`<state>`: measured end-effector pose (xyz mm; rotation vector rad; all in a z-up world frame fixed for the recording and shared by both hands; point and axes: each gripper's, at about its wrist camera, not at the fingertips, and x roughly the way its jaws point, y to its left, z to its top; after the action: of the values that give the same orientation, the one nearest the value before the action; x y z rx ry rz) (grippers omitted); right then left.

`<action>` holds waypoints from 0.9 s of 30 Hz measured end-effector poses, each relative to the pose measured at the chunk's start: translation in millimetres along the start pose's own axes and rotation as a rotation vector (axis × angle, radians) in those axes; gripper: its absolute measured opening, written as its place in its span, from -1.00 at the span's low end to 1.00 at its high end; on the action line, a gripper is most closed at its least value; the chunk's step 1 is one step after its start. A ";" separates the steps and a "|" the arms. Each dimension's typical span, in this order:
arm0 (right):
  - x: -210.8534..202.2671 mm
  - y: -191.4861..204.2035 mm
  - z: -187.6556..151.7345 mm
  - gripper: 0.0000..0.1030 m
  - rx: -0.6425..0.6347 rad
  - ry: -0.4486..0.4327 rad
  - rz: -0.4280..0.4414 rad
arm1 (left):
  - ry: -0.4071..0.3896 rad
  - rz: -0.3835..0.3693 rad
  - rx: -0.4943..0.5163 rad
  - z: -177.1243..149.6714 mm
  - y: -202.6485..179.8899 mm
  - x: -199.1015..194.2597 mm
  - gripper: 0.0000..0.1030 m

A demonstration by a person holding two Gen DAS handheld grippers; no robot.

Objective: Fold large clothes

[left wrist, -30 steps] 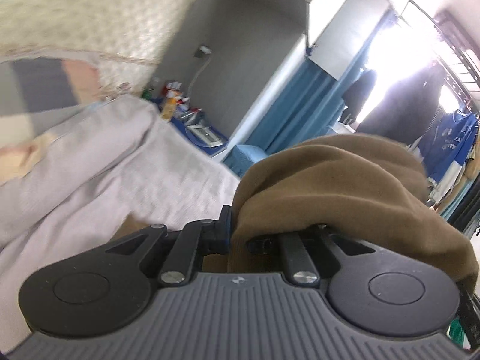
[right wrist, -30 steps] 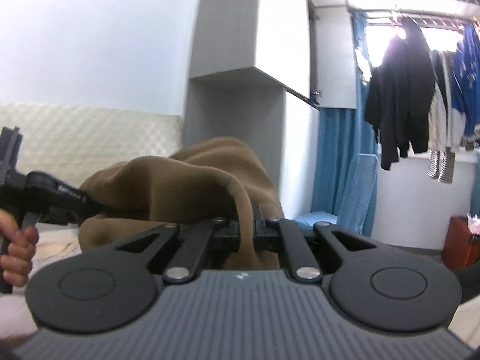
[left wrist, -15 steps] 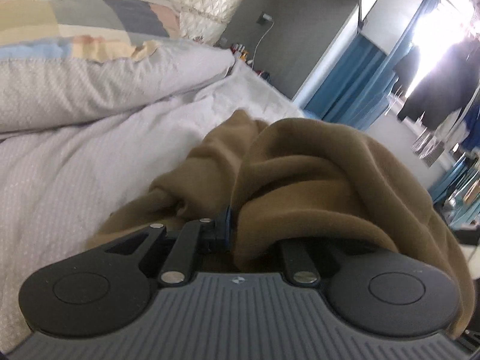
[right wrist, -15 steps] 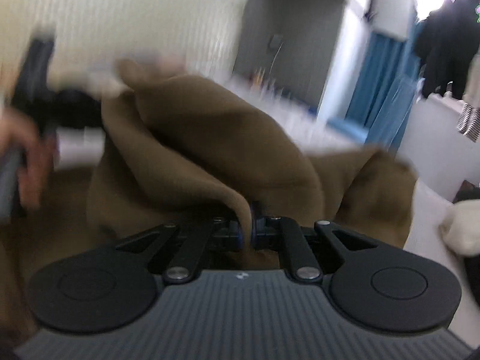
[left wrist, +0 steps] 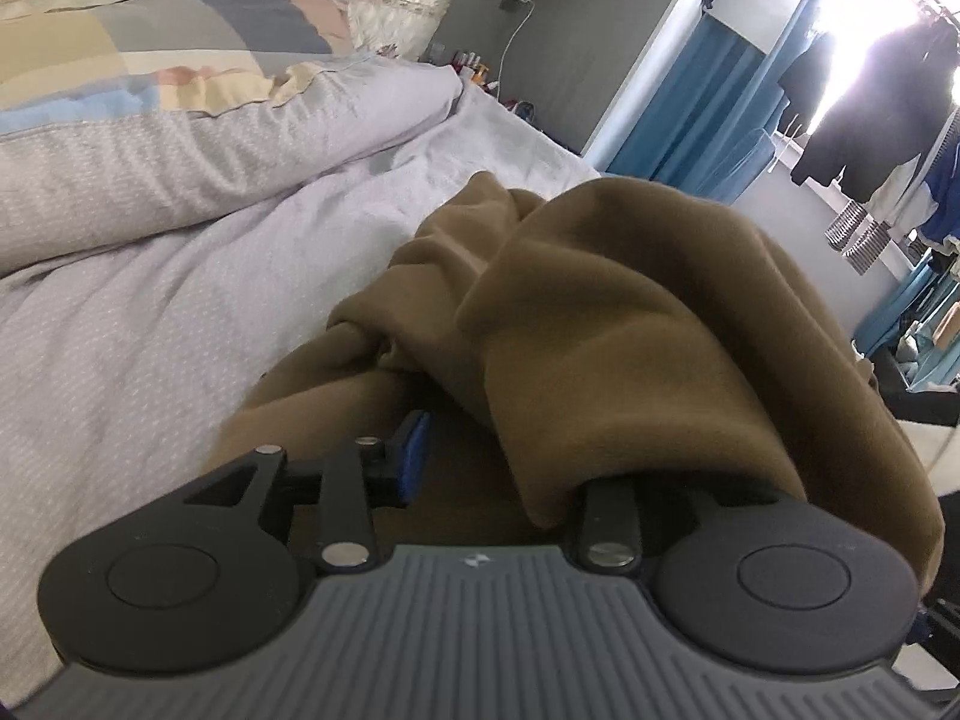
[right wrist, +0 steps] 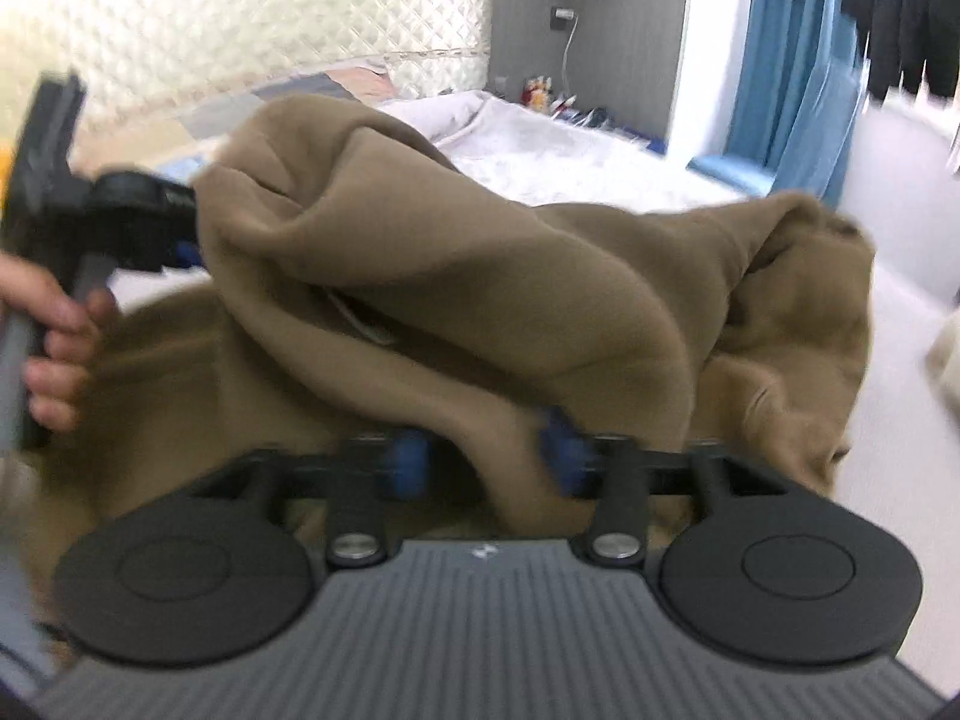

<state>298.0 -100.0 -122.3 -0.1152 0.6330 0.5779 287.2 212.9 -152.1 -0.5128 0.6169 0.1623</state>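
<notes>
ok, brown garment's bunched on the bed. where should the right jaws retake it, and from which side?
Judging from the right wrist view: the free hem edge of the brown garment draping between the blue pads. Come from the near side, low along the bed; it is a thin fold, while the mound behind is thick and layered.

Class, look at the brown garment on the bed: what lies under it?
Under the brown garment shows the pale lilac bedcover. A fold drapes over the left gripper, hiding one finger.
</notes>
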 end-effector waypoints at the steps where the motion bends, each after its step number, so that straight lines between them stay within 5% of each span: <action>1: -5.9 -2.0 1.7 0.37 0.025 -0.013 0.029 | 0.007 0.005 0.001 -1.7 -1.0 -4.0 -0.17; 10: -19.6 -16.9 18.3 0.38 0.116 -0.130 0.111 | 0.055 0.037 0.076 -19.0 -5.9 -22.2 0.05; 19: 3.7 -6.6 9.5 0.37 0.151 -0.065 0.196 | 0.028 0.061 0.115 -20.6 -5.4 -7.7 0.13; 24: 23.4 27.7 5.5 0.38 0.037 -0.027 0.173 | 0.011 0.065 0.120 -21.4 -5.7 -3.8 0.13; 27: 44.2 50.0 4.0 0.33 -0.107 -0.036 0.079 | 0.024 0.086 0.150 -20.3 -9.0 -1.3 0.13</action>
<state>301.9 -36.1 -141.5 -0.1799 0.5734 0.6887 278.4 194.9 -161.7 -0.3439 0.6692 0.1898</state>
